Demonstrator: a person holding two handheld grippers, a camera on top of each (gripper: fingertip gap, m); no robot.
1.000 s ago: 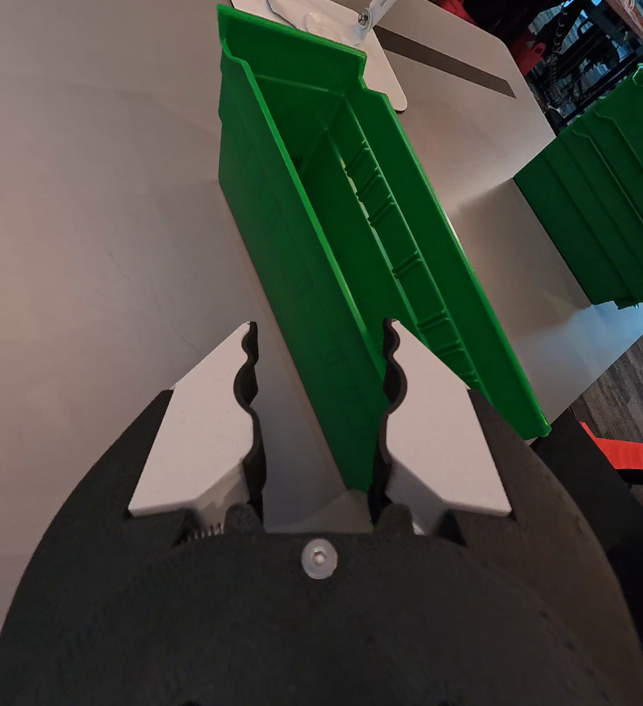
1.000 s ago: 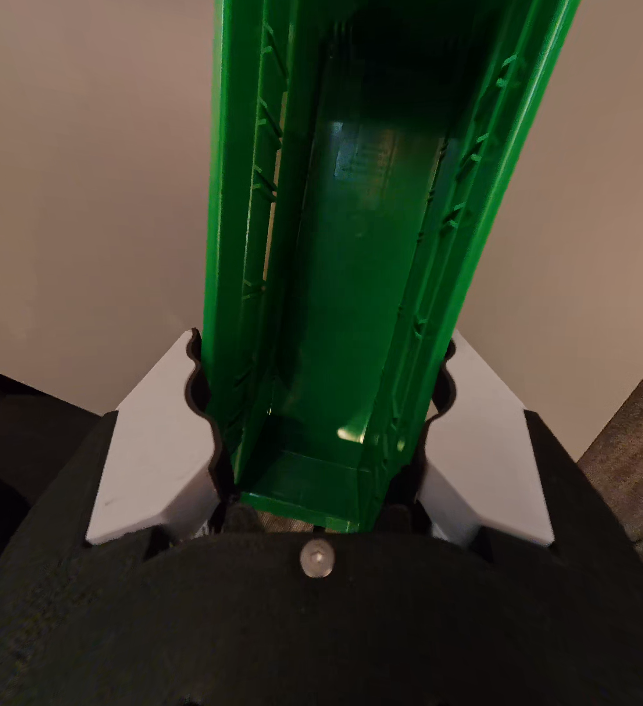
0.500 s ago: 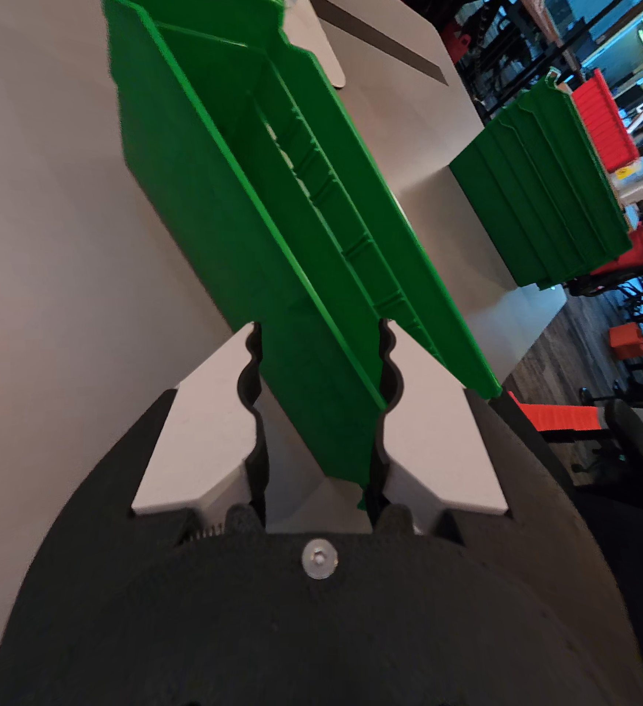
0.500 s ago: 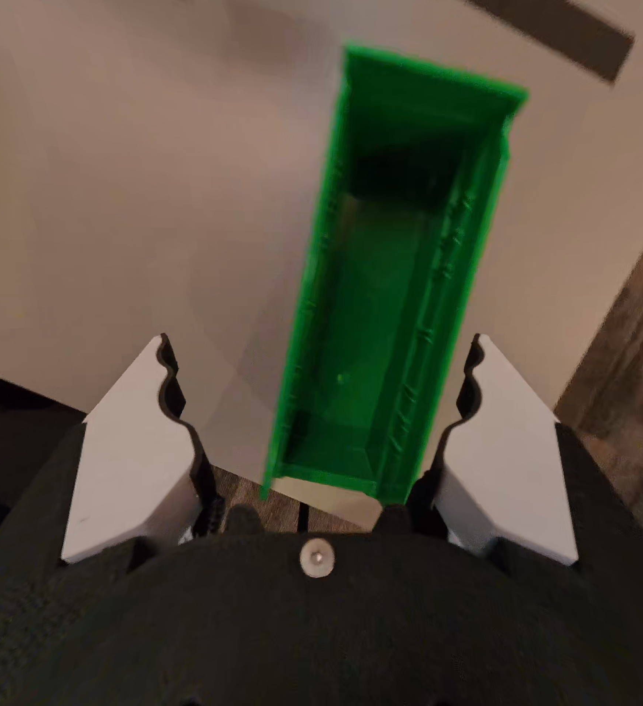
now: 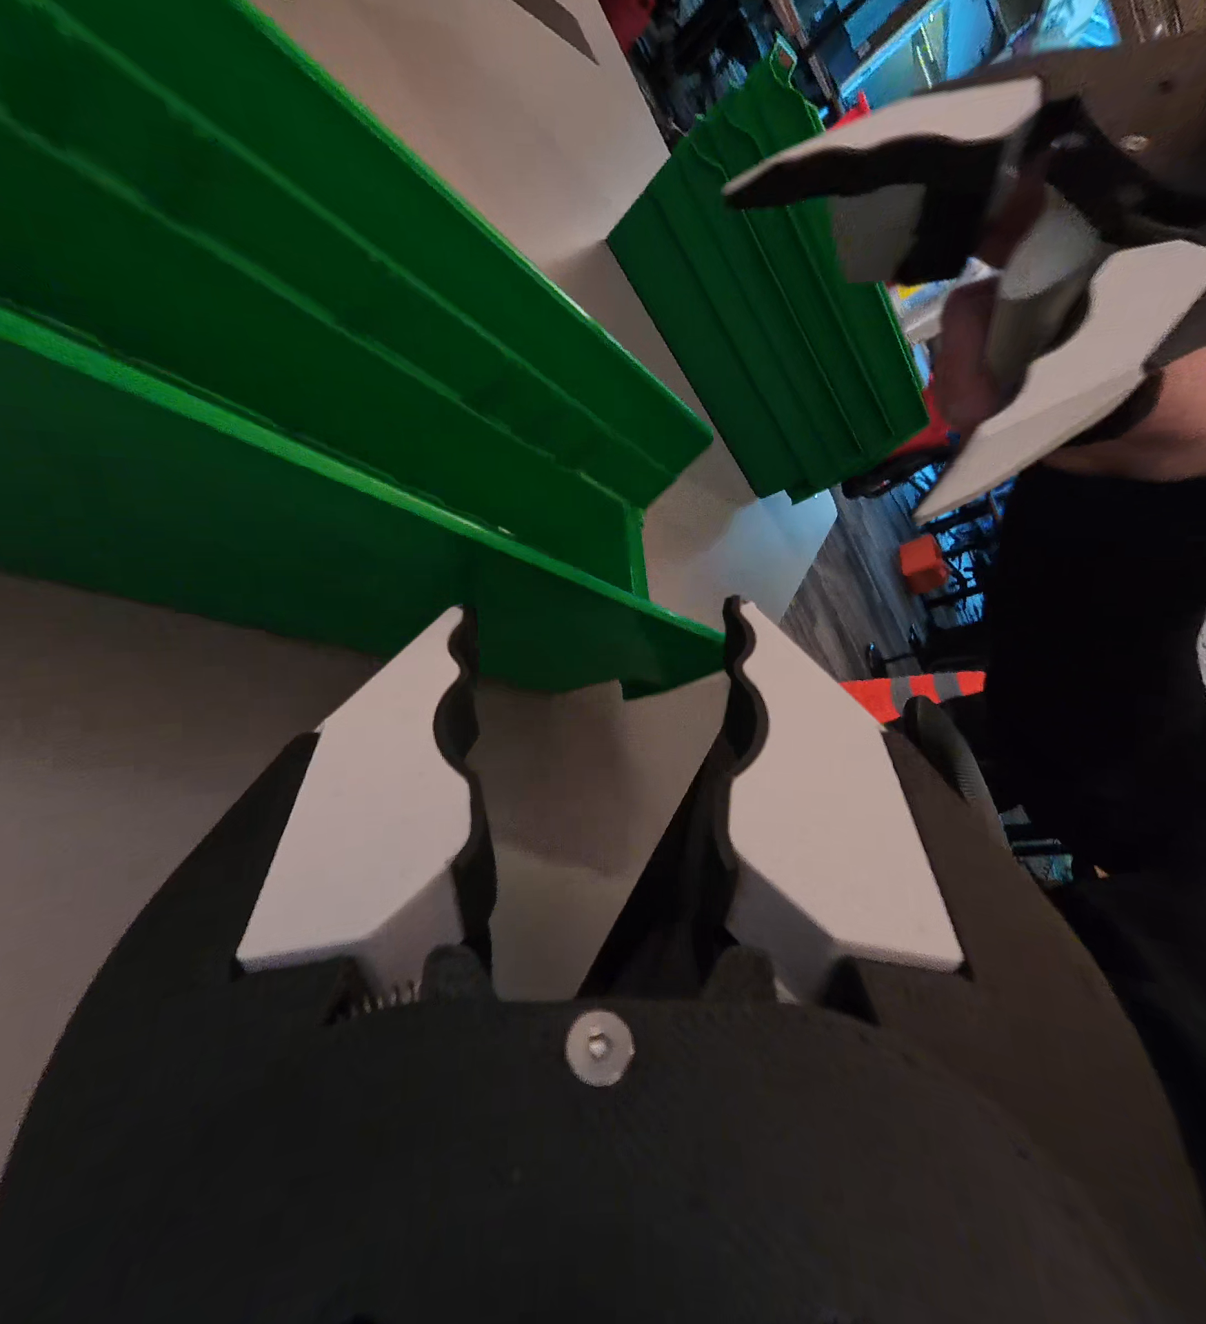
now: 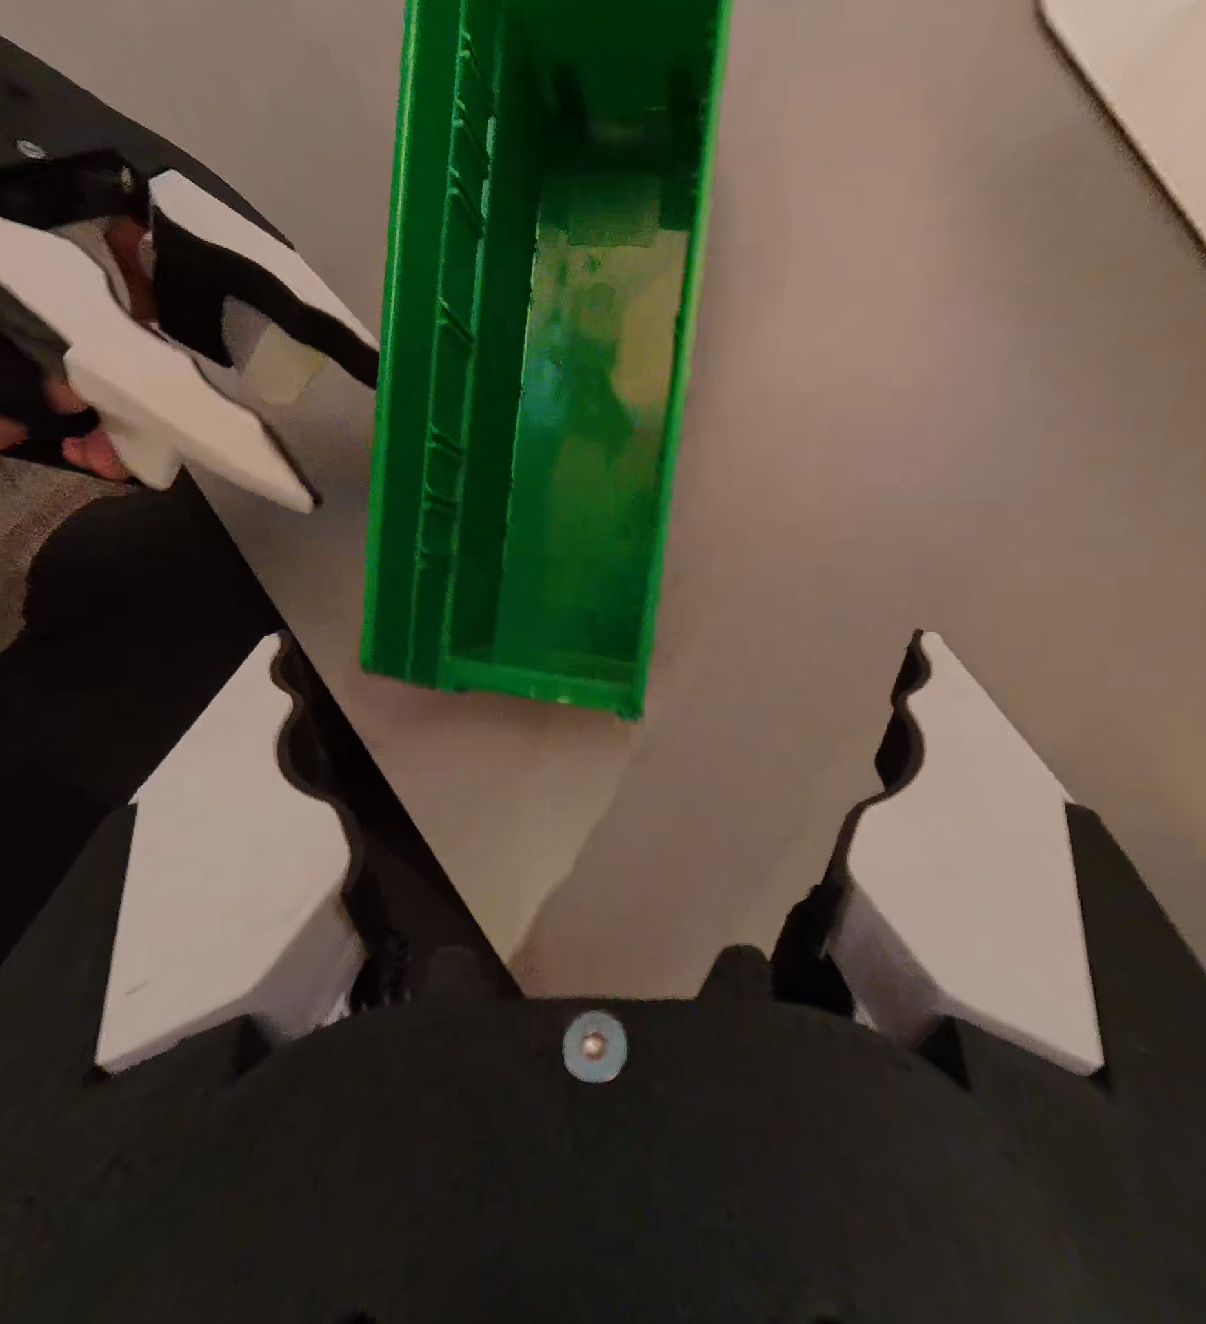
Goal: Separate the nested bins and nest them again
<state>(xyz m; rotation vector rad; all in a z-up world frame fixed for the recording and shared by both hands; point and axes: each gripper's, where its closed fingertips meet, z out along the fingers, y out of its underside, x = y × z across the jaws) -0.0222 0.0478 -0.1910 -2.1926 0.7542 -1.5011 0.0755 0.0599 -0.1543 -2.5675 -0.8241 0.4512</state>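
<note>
Green bin — one, two hand-held grippers, empty

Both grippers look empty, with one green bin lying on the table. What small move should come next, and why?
Probably bring the open right gripper down and forward to straddle the near end of the single green bin. It lies free on the table; the left gripper is open beside it, and the stack of bins waits farther off.

Right gripper spread wide above green bin on table; left gripper beside bin
</note>
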